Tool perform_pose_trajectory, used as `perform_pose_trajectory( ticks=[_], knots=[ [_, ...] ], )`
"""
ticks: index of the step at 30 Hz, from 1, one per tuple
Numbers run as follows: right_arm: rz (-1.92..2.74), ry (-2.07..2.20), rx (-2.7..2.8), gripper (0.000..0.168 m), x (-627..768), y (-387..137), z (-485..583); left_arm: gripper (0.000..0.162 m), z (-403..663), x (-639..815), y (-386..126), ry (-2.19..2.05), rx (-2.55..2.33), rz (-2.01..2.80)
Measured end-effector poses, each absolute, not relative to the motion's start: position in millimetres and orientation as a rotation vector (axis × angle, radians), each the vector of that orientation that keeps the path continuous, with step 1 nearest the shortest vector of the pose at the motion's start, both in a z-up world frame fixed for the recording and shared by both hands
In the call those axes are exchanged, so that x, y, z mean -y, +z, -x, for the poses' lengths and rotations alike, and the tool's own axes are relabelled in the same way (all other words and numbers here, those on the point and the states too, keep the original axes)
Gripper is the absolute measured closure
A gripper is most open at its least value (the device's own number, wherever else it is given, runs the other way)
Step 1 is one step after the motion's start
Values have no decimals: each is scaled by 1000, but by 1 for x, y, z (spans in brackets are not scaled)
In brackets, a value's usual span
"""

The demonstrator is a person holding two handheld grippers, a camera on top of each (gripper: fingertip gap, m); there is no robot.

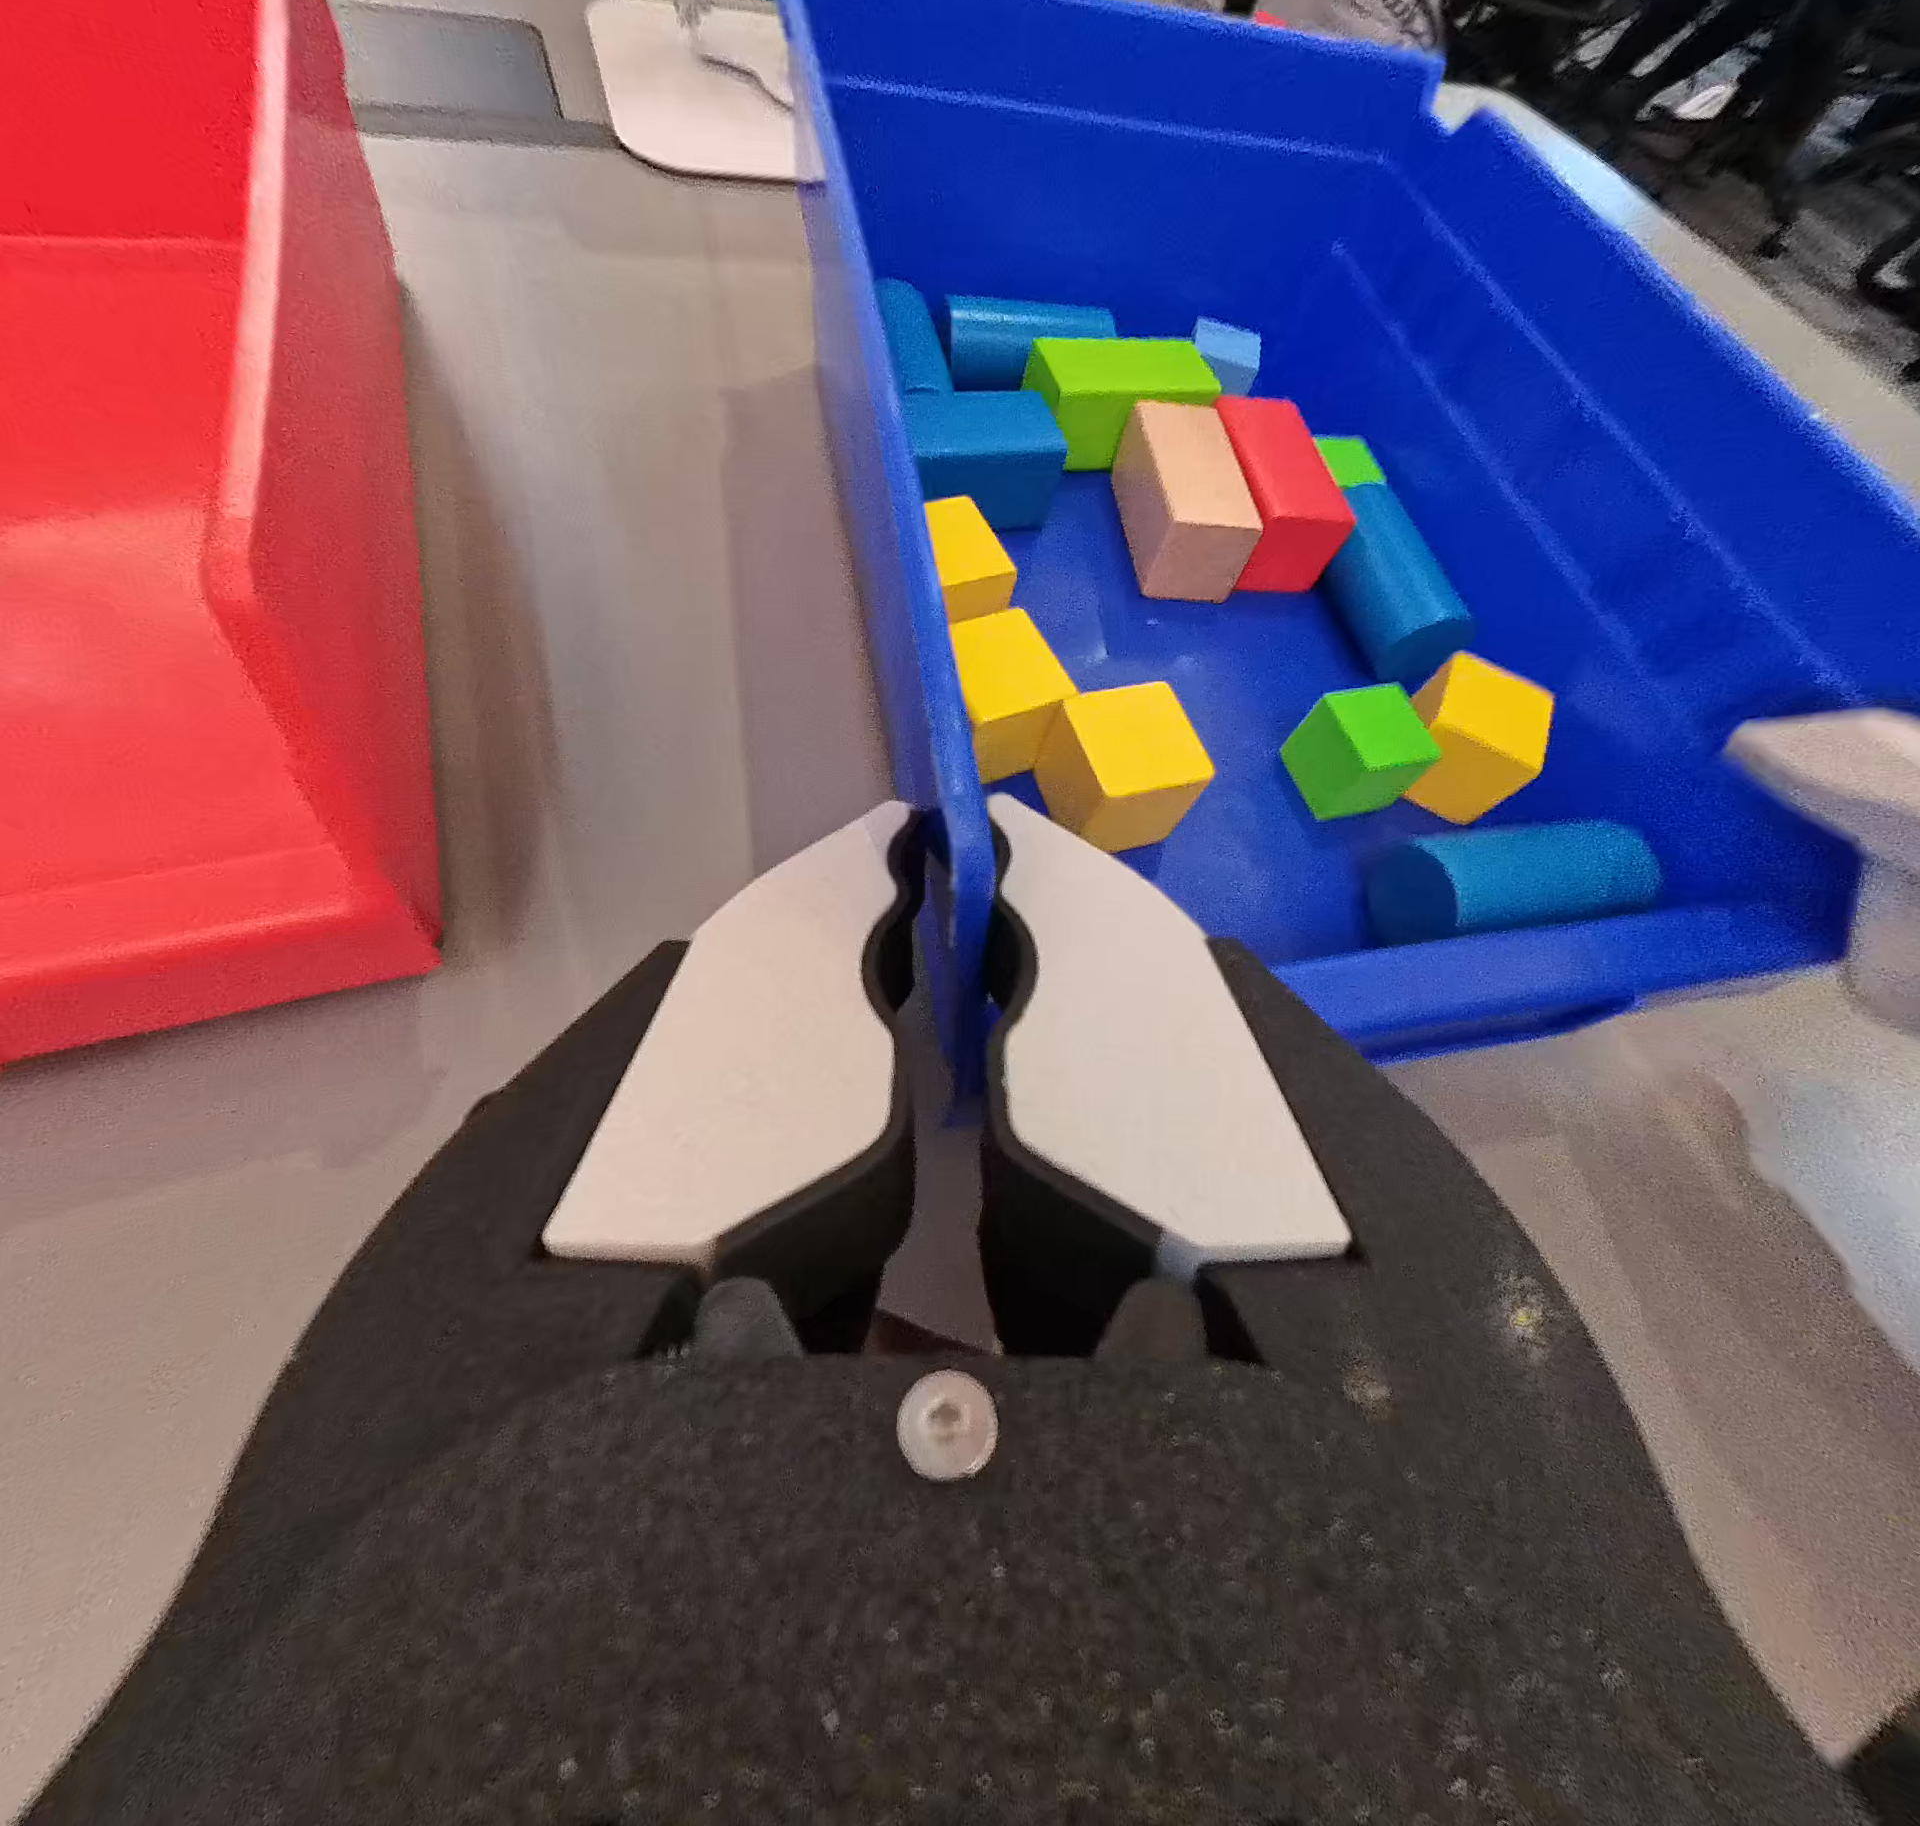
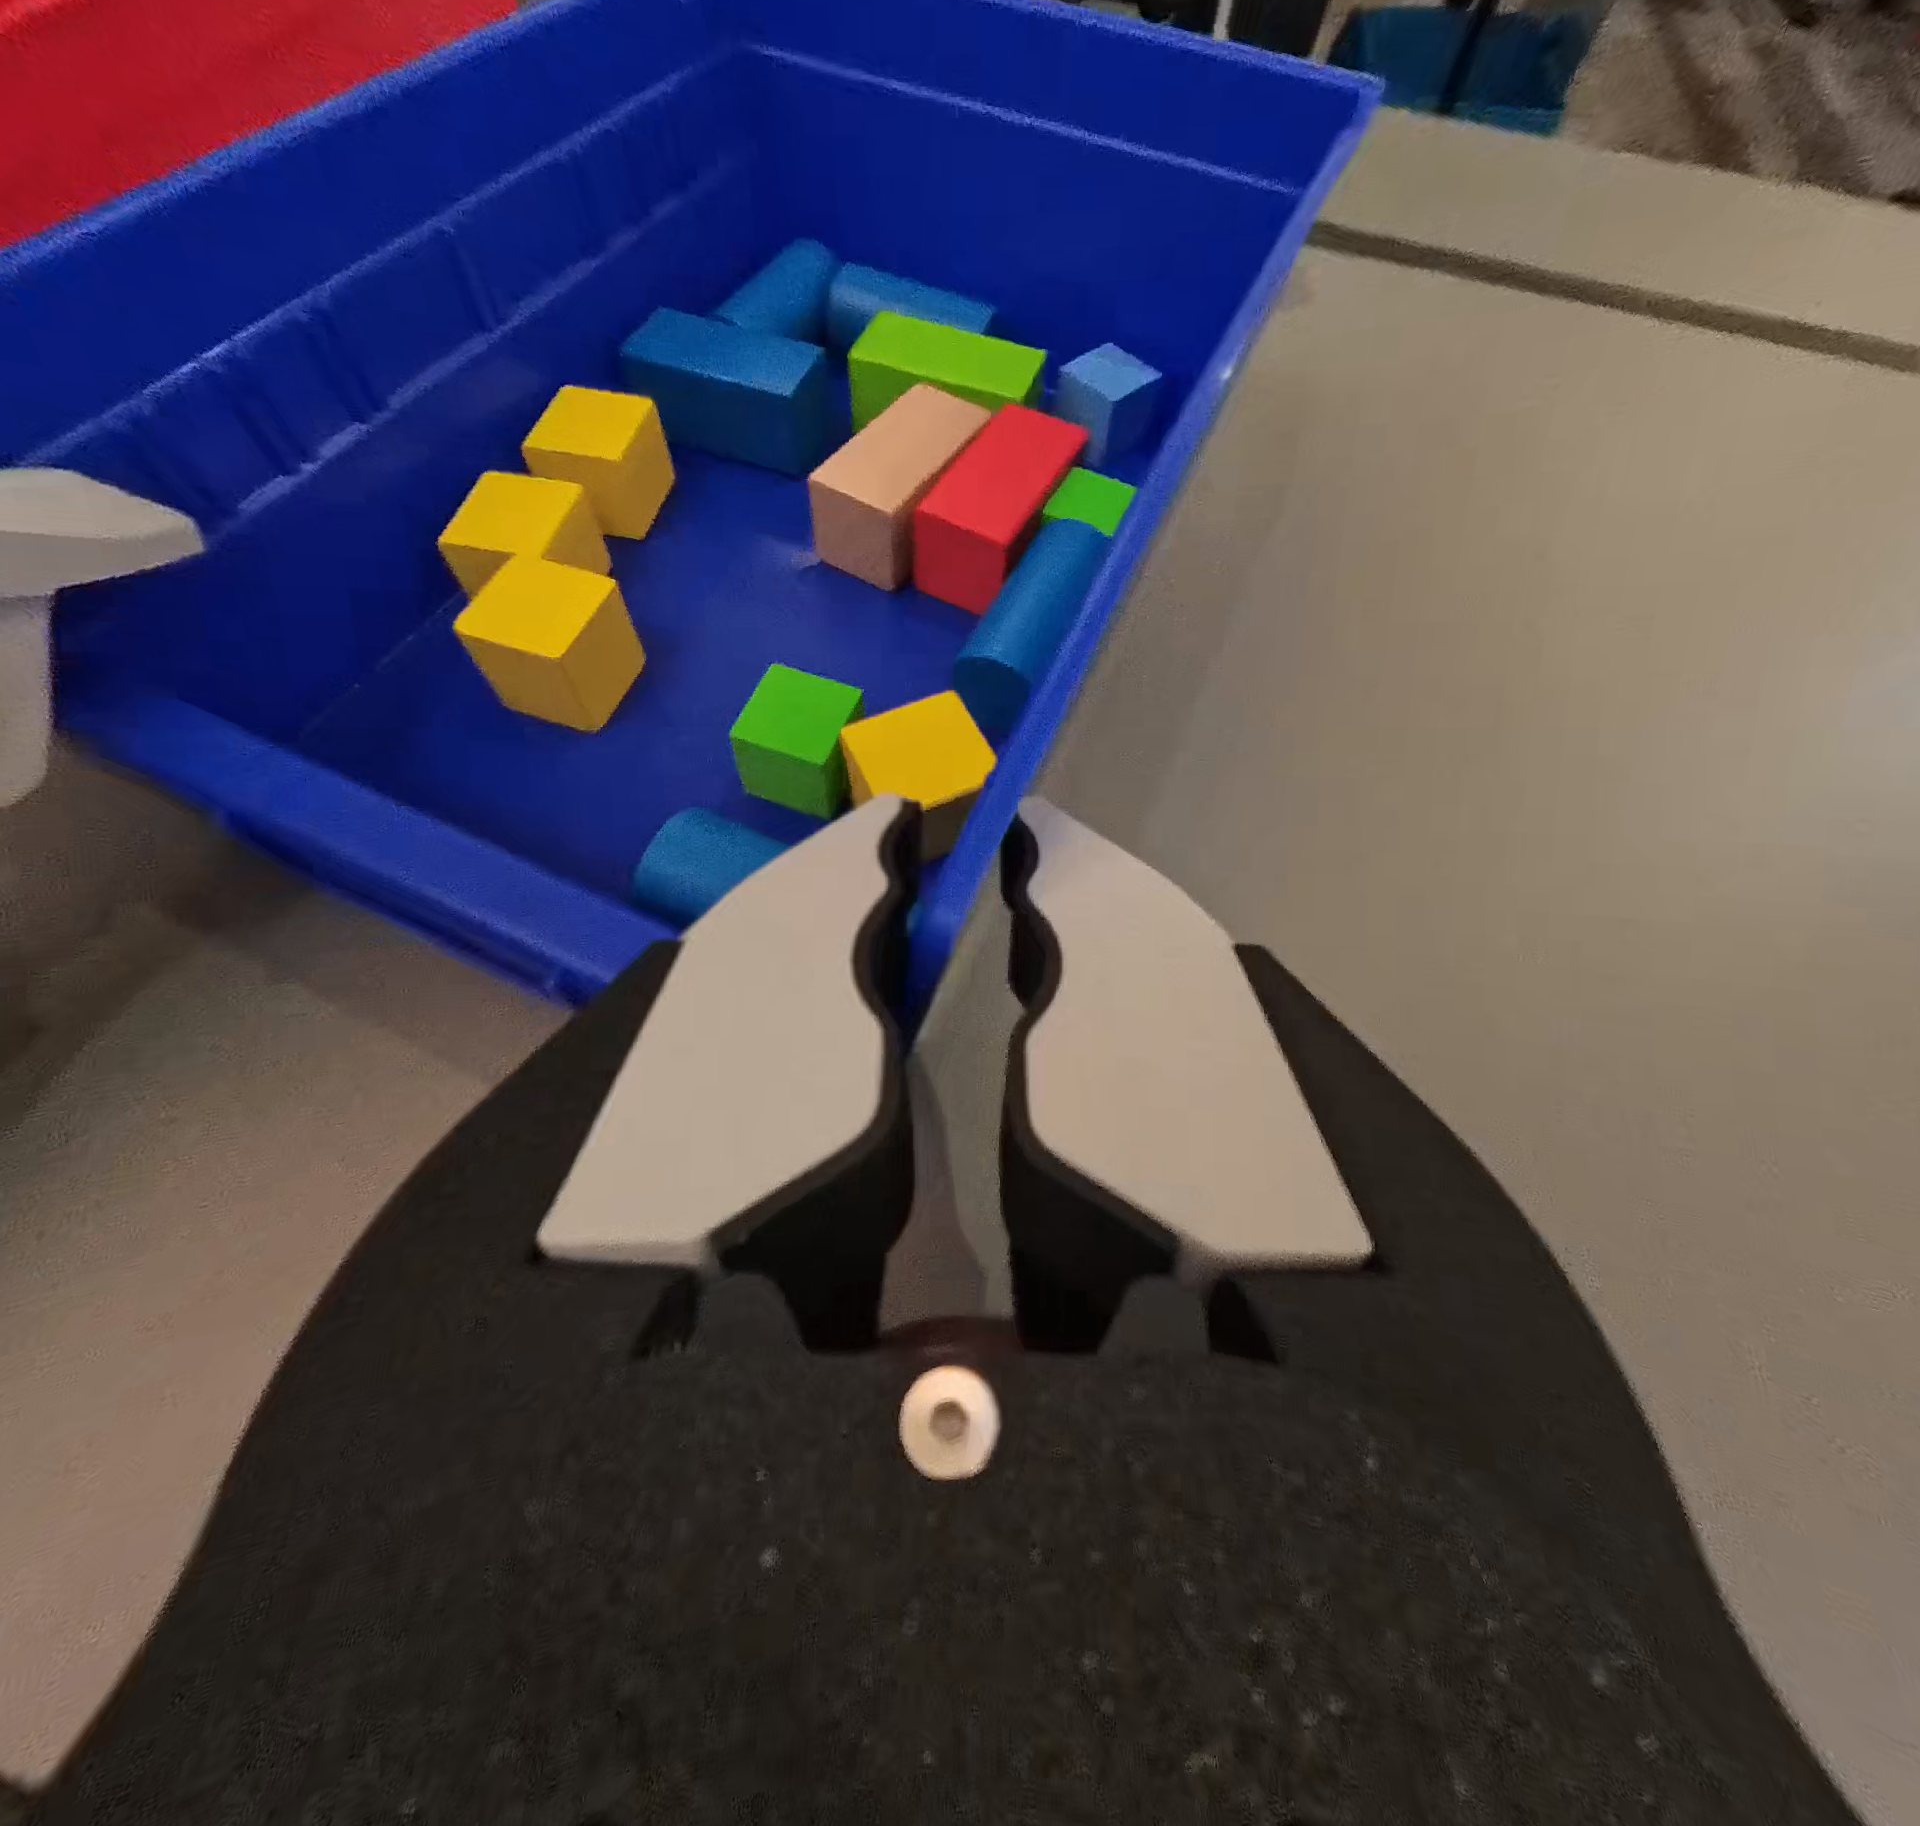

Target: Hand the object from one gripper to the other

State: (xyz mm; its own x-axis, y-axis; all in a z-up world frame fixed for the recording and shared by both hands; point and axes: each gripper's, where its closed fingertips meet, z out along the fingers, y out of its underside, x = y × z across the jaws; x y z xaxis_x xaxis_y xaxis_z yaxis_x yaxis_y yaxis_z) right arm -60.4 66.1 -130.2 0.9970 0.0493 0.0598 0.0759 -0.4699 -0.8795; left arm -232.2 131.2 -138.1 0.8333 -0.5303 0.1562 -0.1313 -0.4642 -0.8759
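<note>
A blue plastic bin (image 1: 1143,166) holds several coloured wooden blocks: yellow cubes (image 1: 1127,763), green ones, blue cylinders, a red block (image 1: 1288,493) and a tan block. My left gripper (image 1: 951,820) is shut on the bin's left side wall near its front corner. My right gripper (image 2: 961,820) is shut on the opposite side wall of the bin (image 2: 935,145). Each gripper's pale fingers also show at the far side of the other view: the right's fingers (image 1: 1829,768), the left's fingers (image 2: 83,529). I cannot tell whether the bin rests on the table.
A red bin (image 1: 156,529) stands just left of the blue one and also shows in the right wrist view (image 2: 208,31). A white stand base (image 1: 696,93) sits behind on the grey table (image 2: 1507,737). Chairs and clutter lie beyond the table's far edge.
</note>
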Motion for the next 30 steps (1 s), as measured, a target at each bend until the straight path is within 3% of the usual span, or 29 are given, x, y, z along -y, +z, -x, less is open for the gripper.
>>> perform_pose_trajectory(
  ticks=[7, 18, 25, 30],
  knots=[
    [1648, -260, 99, 162, -49, -65, 53, 158, 232, -110, -83, -340, -505, 1648],
    [1694, -204, 49, 162, -57, -78, 57, 159, 238, -116, -92, -323, -500, 1697],
    [1993, -109, 10, 162, -113, -105, 51, 160, 232, -171, -114, -317, -493, 2023],
    [2027, -151, 55, 162, -142, -80, 46, 159, 230, -185, -98, -359, -440, 2007]
  ],
)
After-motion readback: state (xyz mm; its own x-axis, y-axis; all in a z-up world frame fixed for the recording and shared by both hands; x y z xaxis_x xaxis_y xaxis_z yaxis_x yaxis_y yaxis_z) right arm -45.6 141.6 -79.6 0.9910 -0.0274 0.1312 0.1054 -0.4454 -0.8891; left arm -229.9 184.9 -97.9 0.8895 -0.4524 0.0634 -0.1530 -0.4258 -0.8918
